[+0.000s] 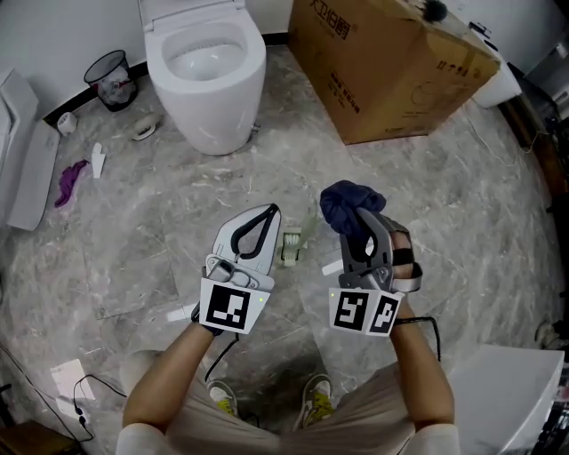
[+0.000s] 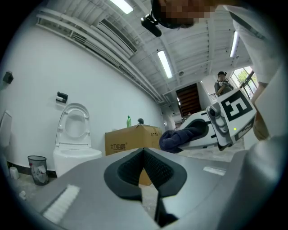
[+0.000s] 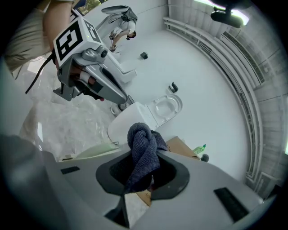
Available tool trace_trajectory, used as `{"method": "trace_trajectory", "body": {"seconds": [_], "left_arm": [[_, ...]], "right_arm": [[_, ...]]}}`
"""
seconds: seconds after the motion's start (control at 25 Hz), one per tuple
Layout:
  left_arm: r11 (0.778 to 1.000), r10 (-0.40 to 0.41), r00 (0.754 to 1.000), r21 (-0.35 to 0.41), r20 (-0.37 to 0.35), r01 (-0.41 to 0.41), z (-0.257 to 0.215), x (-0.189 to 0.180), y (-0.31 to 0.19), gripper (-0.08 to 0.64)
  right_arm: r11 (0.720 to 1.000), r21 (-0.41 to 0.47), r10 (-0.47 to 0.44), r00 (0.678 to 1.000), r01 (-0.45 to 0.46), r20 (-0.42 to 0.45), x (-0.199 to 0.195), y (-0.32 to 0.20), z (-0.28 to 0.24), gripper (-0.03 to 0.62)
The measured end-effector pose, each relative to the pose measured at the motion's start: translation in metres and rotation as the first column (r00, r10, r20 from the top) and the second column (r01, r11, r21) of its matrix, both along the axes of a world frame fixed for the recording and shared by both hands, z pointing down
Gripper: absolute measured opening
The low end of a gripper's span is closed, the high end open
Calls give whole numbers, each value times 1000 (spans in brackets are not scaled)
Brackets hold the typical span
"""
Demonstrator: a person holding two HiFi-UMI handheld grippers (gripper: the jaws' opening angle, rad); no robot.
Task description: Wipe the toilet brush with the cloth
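My right gripper [image 1: 363, 222] is shut on a bunched dark blue cloth [image 1: 348, 206], which sticks up out of its jaws [image 3: 143, 155]. My left gripper [image 1: 271, 213] is held beside it, to its left. Its jaws meet at the tips with nothing between them [image 2: 144, 153]. On the floor between the two grippers lies a pale green and white ribbed item [image 1: 296, 242]; I cannot tell whether it is the toilet brush. The left gripper view also catches the cloth [image 2: 180, 137] at the right.
A white toilet [image 1: 206, 62] stands ahead on the marble floor, and a large cardboard box [image 1: 391, 62] is to its right. On the box sit a green bottle [image 2: 129, 120] and a dark round thing [image 1: 436, 9]. At the left are a black bin [image 1: 111, 80] and a purple scrap [image 1: 69, 180].
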State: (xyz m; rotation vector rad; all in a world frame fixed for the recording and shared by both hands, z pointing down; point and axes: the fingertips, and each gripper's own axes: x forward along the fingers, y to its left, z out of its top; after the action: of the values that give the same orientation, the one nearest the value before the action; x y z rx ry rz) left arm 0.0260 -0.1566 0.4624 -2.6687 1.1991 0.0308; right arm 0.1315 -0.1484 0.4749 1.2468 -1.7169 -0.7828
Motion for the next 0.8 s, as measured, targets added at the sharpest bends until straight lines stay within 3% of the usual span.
{"method": "trace_trajectory", "body": {"seconds": [0.12, 0.56, 0.8], "left_arm": [[1000, 24, 998, 13, 61, -25, 10, 3, 5, 2], [999, -6, 1000, -50, 1, 6, 21, 0, -6, 2], [1000, 24, 998, -21, 64, -22, 23, 4, -1, 2]], "right_arm": [[1000, -4, -6, 1000, 6, -26, -5, -3, 5, 89], [1000, -23, -10, 991, 7, -134, -13, -15, 33, 89], [998, -60, -25, 983, 14, -182, -13, -11, 58, 87]]}}
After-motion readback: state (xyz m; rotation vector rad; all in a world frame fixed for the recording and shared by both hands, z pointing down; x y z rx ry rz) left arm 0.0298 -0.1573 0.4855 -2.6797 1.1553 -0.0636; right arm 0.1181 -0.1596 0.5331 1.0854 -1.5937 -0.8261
